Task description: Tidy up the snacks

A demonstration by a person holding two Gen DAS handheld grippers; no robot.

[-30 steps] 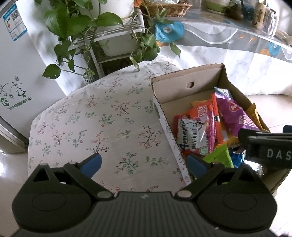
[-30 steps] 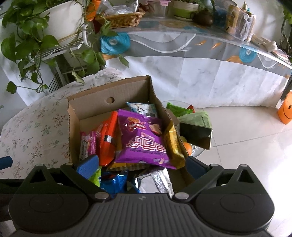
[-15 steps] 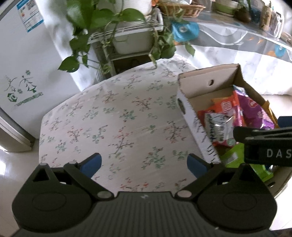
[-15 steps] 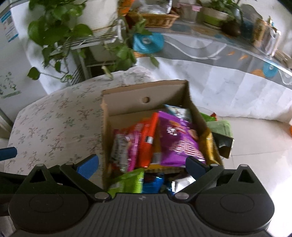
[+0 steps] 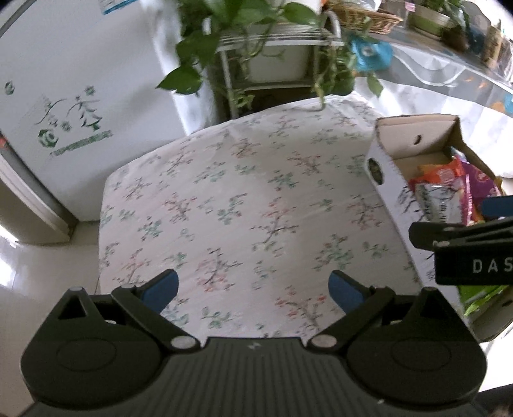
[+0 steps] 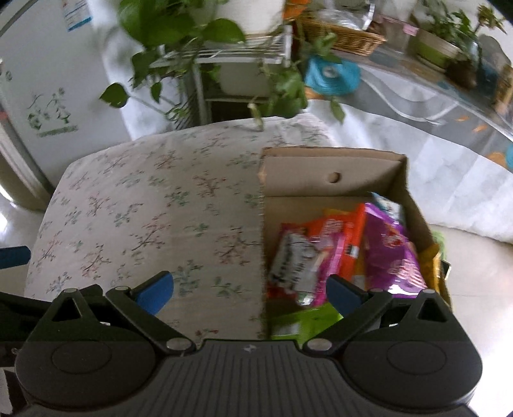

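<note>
The cardboard box (image 6: 333, 179) stands at the right edge of the flower-print tabletop (image 6: 154, 218), its flaps open. Inside lie the snacks in a loose heap: a purple packet (image 6: 389, 247) towards the right wall, an orange-red packet (image 6: 336, 237) beside it, a white-and-red packet (image 6: 296, 263) nearer the left wall, and a green packet (image 6: 304, 322) at the near end. They overlap one another; I can tell no sorted order among them.

My right gripper (image 6: 249, 290) hovers over the box's near-left corner, fingers spread wide and holding nothing. My left gripper (image 5: 253, 287) hangs over bare cloth well to the left of the box, likewise spread and empty.

Nothing lies on the cloth. My judgement: either the packets have all been gathered into the box and the work is near its end, or sorting has not begun; the views do not settle which. No packet is in hand.

A leafy plant (image 6: 179, 29) on a white rack stands beyond the table.
</note>
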